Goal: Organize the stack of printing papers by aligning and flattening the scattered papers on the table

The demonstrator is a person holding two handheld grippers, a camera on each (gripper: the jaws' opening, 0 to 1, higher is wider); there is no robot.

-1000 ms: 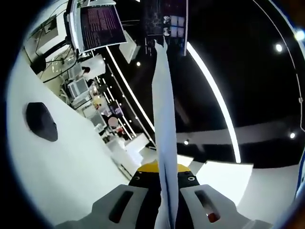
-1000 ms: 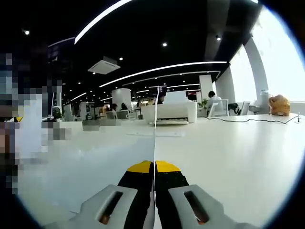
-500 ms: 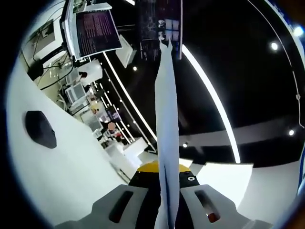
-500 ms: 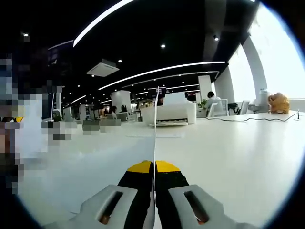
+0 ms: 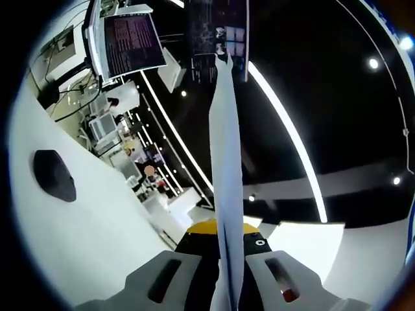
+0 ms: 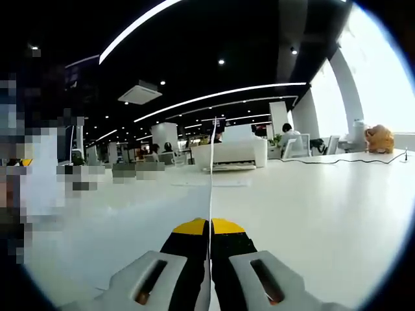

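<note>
Left gripper view has barely shifted over the last second: the left hand-held gripper (image 5: 225, 285) stays clamped on the paper stack (image 5: 225, 194), held edge-on and lifted off the desk (image 5: 78, 240). Right hand-held gripper (image 6: 209, 278) is likewise pinched on the papers' thin edge (image 6: 211, 188) above the desk, so it looks like a steady hold before squaring them up.

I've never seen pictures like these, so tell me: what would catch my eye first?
In both views, white paper seen edge-on runs up the middle, pinched between the gripper's closed jaws. In the right gripper view the sheet is a thin line over a broad white table, with a white printer at the far end. In the left gripper view a lit monitor sits top left.
</note>
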